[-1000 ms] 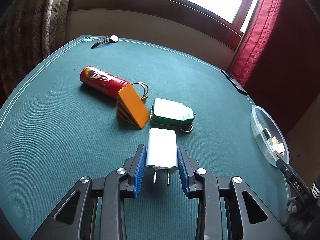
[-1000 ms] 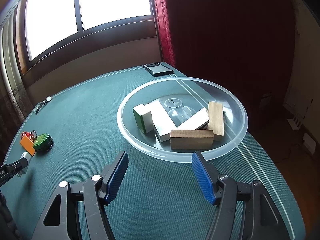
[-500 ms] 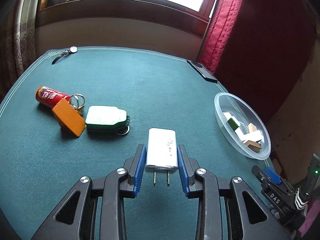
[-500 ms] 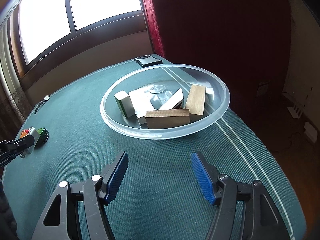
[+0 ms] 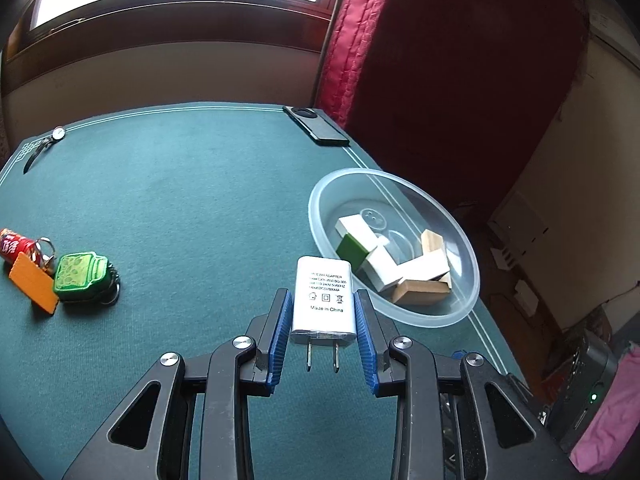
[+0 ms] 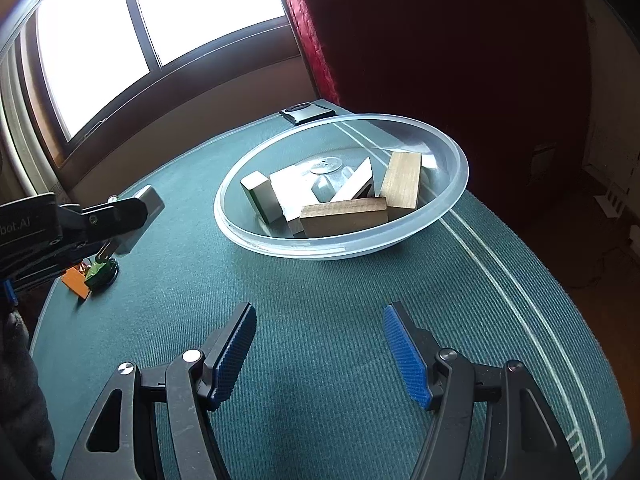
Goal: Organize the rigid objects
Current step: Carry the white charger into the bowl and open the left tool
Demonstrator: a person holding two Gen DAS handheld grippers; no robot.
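Print on the white power adapter [image 5: 324, 300] is legible only in the left wrist view, where the left tongs [image 5: 323, 328] are clenched on its flat sides, two metal prongs pointing back toward the camera. Right wrist view alone shows that adapter [image 6: 149, 204] from the side, raised off the green felt surface [image 6: 320, 320] to the left of the clear plastic bowl [image 6: 456, 184]. From the left tongs the bowl [image 5: 472, 272] lies just ahead and right, holding rectangular wooden blocks [image 5: 420, 290], some white, one green-faced. Far left of them sit a green jar-shaped keychain [image 5: 80, 278], an orange tag [image 5: 32, 284] and a red can charm [image 5: 14, 246]. Right tongs [image 6: 320, 344] are released, blue ribbed pads wide apart, with the bowl directly ahead
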